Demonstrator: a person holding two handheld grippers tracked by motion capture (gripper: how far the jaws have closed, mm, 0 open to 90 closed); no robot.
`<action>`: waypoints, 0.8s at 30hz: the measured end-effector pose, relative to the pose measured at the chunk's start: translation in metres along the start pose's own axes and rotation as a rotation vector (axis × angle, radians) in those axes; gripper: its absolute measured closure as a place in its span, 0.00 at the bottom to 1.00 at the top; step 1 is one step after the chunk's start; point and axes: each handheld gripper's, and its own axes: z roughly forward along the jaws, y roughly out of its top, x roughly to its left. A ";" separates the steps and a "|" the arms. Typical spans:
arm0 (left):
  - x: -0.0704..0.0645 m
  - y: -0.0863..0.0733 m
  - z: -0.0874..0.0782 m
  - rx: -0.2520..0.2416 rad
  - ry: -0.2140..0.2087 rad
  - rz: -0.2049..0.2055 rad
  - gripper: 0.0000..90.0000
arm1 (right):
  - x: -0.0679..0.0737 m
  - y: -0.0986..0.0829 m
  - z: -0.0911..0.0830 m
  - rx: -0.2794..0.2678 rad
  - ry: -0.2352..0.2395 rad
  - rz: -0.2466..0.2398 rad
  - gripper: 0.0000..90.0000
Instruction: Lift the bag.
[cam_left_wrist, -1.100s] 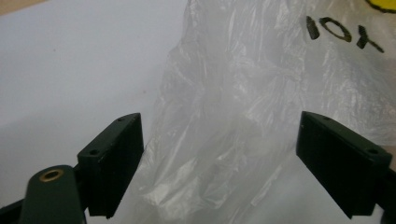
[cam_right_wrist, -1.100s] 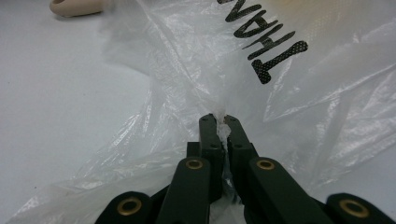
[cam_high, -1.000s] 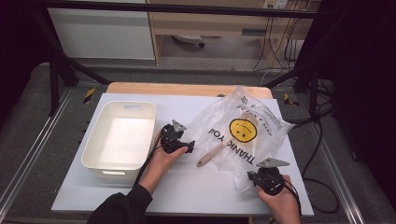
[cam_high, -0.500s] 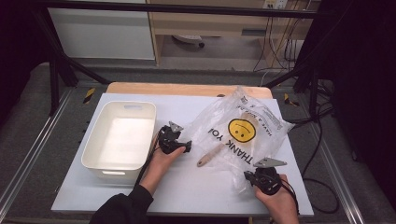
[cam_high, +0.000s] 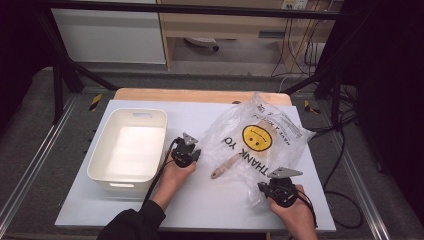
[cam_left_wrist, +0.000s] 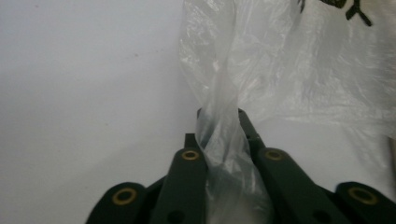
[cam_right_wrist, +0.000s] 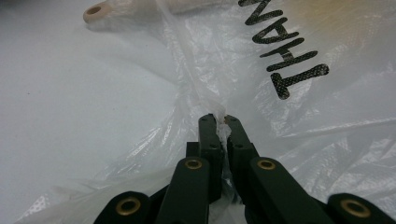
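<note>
Presently the left tool (cam_left_wrist: 218, 140) has its jaws closed on a twisted strand of the plastic bag (cam_high: 260, 142), the film bunched thick between them in the left gripper view. The right tool (cam_right_wrist: 220, 122) is pinched nearly flat on a thin edge of the same bag, with only a sliver of film showing between the jaw tips. In the high view the left tool (cam_high: 185, 152) sits at the bag's left edge and the right tool (cam_high: 280, 189) at its near right corner, with the bag lying spread on the bench (cam_high: 210, 210) between them.

Risks, as judged from this moment:
- The right grip is shallow; a sharp pull could let the film slip out or tear at the pinch.
- The film is thin and creased; drawing the two tools apart too hard could stretch or split it.
- A wooden utensil (cam_high: 226, 165) lies partly inside the bag, its handle end poking out of the bag's near left side. Lifting the bag with that side tipped down could let it slide out.

Surroundings: a white bin (cam_high: 129, 150) stands just left of the bag, beyond the left tool, and appears empty. Any swing of the bag leftward could catch the bin's rim. Otherwise nothing on the bench stands close to the bag.
</note>
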 end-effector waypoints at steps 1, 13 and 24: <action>0.000 0.000 -0.001 0.006 -0.020 -0.008 0.97 | 0.000 0.000 0.001 -0.001 0.001 0.001 0.99; -0.009 -0.010 -0.016 0.048 -0.076 0.010 0.99 | 0.004 0.003 0.011 -0.001 0.003 0.017 0.67; -0.013 -0.013 -0.019 0.055 -0.087 0.015 0.99 | 0.021 0.004 0.024 0.019 -0.001 0.000 0.33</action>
